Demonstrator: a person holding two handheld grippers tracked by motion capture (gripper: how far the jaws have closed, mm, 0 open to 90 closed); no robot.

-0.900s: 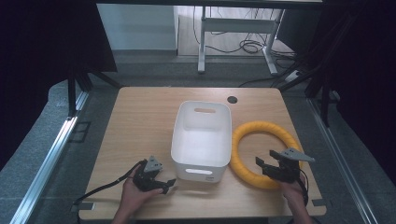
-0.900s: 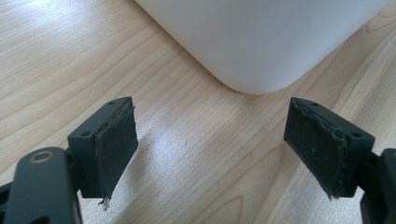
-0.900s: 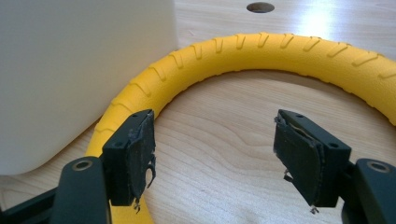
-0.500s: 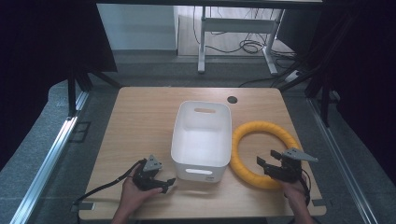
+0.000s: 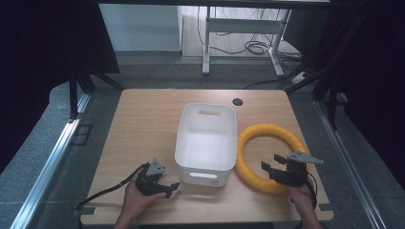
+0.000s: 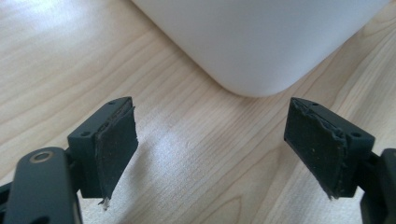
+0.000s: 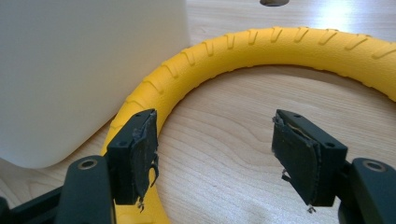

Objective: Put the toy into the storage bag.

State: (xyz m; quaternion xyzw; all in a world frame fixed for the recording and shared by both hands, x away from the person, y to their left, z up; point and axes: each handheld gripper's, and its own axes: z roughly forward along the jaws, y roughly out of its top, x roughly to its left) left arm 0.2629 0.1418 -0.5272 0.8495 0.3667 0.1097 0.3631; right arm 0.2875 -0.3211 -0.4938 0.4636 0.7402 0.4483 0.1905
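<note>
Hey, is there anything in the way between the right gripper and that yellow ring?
Nothing visible stands between them. The right gripper hovers with its jaws open right over the near part of the yellow ring, only bare table showing in the gap. The white bin sits beside the ring, off the gripper's path.

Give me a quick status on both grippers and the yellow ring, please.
Left gripper open, empty, near white bin. Right gripper open over yellow ring's near arc, not gripping. Ring flat beside bin; nothing blocking.
</note>
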